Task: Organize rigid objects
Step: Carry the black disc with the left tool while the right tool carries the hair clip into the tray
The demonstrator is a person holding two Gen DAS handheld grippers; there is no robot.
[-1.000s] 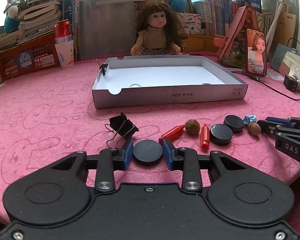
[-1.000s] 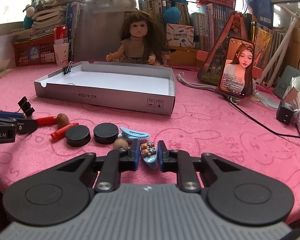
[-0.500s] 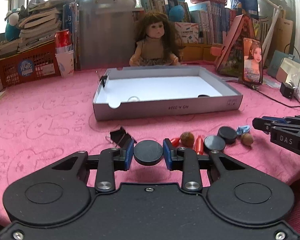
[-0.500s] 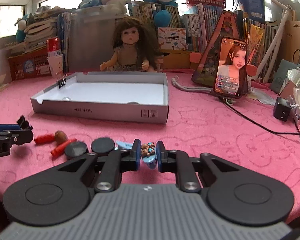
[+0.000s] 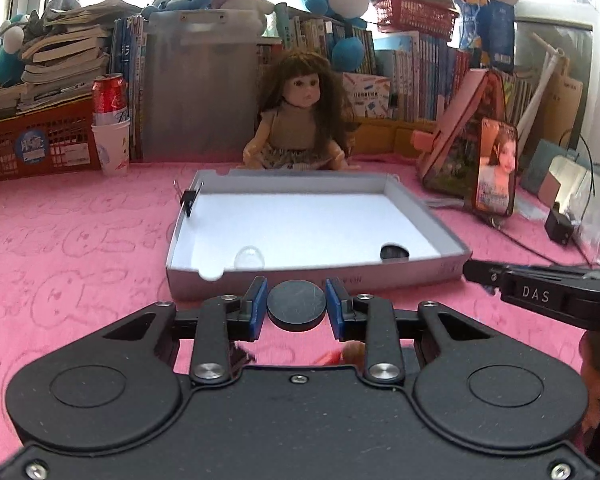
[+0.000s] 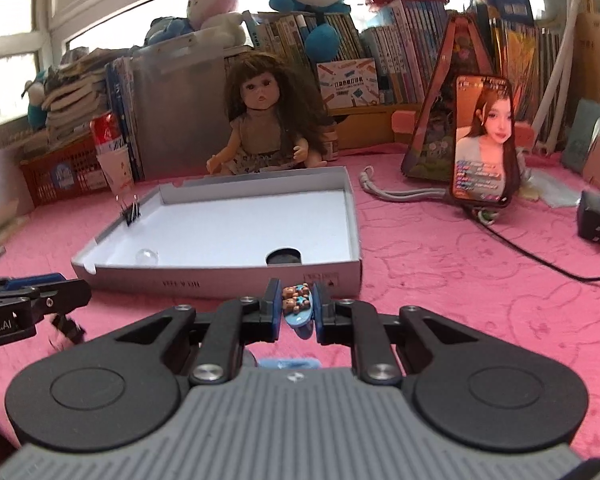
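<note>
My left gripper [image 5: 296,306] is shut on a black round disc [image 5: 296,306], held above the pink cloth just short of the grey box's front wall [image 5: 380,276]. My right gripper [image 6: 296,310] is shut on a blue hair clip with small bears [image 6: 298,308], lifted in front of the grey box [image 6: 220,276]. Inside the box lie another black disc [image 5: 395,253], a clear dome [image 5: 249,258] and a binder clip [image 5: 189,200] on the left wall. The right gripper's tip [image 5: 540,292] shows at the right of the left wrist view.
A doll [image 5: 300,120] sits behind the box. A phone [image 6: 482,144] stands lit at the right with a black cable [image 6: 540,260] across the cloth. A red can in a paper cup [image 5: 110,120], a red basket [image 5: 36,144] and books line the back.
Both grippers rose off the cloth with their objects and came closer to the box. The loose items on the cloth dropped out of sight under the grippers.
</note>
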